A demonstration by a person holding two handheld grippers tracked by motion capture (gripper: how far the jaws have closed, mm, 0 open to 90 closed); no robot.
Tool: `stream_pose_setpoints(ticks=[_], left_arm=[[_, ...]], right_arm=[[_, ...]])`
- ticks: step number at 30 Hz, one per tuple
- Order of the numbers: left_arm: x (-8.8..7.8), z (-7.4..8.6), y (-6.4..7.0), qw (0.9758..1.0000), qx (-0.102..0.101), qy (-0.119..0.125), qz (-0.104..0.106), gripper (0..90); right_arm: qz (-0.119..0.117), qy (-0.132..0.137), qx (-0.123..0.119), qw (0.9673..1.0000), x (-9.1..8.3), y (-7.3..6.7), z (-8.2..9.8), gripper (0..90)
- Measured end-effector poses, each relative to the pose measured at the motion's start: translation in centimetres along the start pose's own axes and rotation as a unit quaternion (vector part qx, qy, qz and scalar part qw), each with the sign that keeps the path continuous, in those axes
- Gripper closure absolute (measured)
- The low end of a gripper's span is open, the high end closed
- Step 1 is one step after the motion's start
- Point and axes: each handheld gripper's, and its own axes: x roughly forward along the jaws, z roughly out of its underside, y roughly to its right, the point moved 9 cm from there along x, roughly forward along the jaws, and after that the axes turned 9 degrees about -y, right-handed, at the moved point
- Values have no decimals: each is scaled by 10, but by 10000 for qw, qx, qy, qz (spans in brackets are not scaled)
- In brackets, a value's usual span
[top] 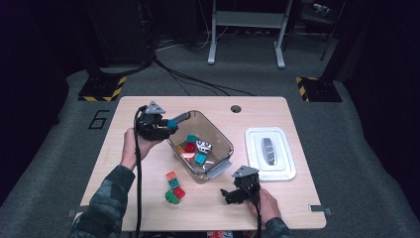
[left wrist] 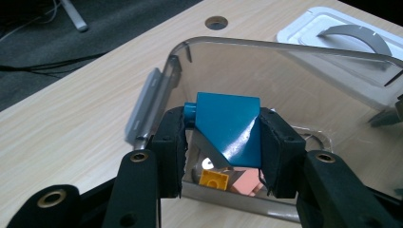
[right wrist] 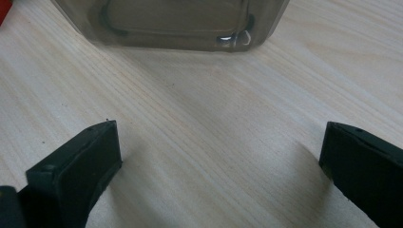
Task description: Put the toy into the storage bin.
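Nearest the person, the right hand-held gripper [top: 232, 195] rests on the counter [top: 277, 119] with its jaws spread wide and nothing between them, just short of the clear bin [top: 224, 140]. Left of it lies a small cluster of loose blocks [top: 174, 188]. Farther off, the left hand-held gripper [top: 168, 125] pinches a blue block [left wrist: 228, 128] above the bin's rim, over the blocks inside. A white lid [top: 270, 153] sits to the right

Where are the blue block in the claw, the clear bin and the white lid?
blue block [left wrist: 228, 123]: left gripper view, on its shiny front face.
clear bin [top: 224, 137]: high view, on its right rim.
white lid [top: 253, 151]: high view, on its flat left border.
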Motion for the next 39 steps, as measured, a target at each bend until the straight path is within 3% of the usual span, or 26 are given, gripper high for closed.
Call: stream_pose_setpoints(ticks=[7,17,28,35,39], left_arm=[[16,2,9,9998,7,-132,153,572],[31,24,9,9984,-53,-516,237,571],[32,30,9,9972,-55,-690,266,566],[22,32,8,9979,-88,-587,251,316],[12,37,5,9984,-216,-489,204,216]], right_arm=[[1,0,2,10000,0,0,0,0],[-1,2,4,10000,0,0,0,0],[0,0,1,10000,0,0,0,0],[0,1,2,10000,0,0,0,0],[0,0,2,10000,0,0,0,0]])
